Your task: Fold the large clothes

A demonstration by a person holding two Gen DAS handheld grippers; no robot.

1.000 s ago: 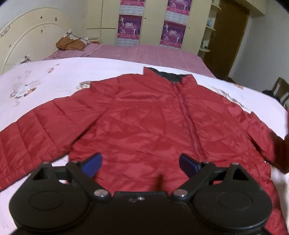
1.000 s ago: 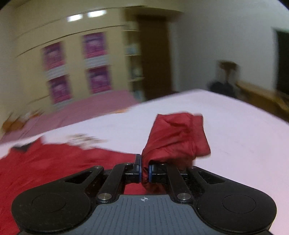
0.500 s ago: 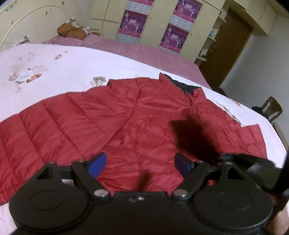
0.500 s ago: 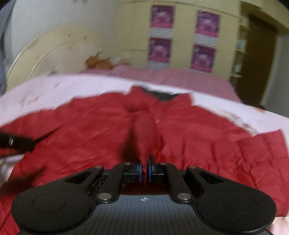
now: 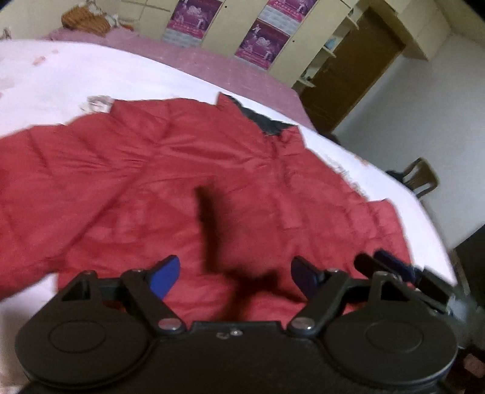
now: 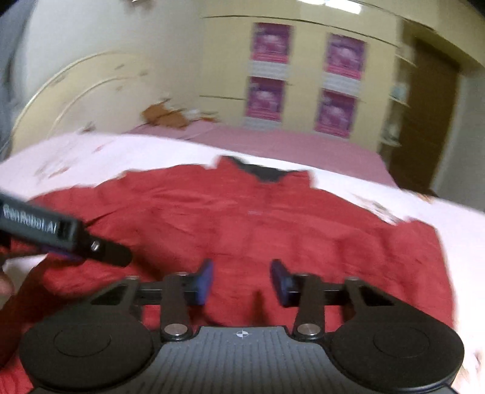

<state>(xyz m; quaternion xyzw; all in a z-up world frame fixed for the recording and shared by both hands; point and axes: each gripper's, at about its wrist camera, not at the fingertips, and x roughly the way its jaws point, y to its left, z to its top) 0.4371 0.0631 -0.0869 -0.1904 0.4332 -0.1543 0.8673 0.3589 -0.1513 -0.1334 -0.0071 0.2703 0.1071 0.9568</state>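
Note:
A red quilted jacket (image 5: 188, 188) with a dark collar lining (image 5: 263, 122) lies front up on the white bedspread (image 5: 106, 78). Its left sleeve (image 5: 45, 169) stretches out to the left. My left gripper (image 5: 235, 277) hovers open over the hem, nothing between its blue pads. In the right wrist view the jacket (image 6: 272, 218) fills the middle. My right gripper (image 6: 242, 282) is over the lower front, its jaws opening with no cloth between the pads. The right gripper (image 5: 394, 269) shows at the left wrist view's right edge. My left gripper (image 6: 60, 233) reaches in from the left.
The bed has a cream headboard (image 6: 75, 91) and a pink sheet (image 5: 212, 60) beyond. An orange bundle (image 5: 85, 21) lies at the far side. A wardrobe with purple posters (image 6: 336, 85), a brown door (image 5: 348, 75) and a chair (image 5: 421, 178) stand behind.
My right gripper carried the right sleeve from the bed's right side across onto the jacket body and let it go, its jaws parting. The left gripper shifted and tilted over the hem.

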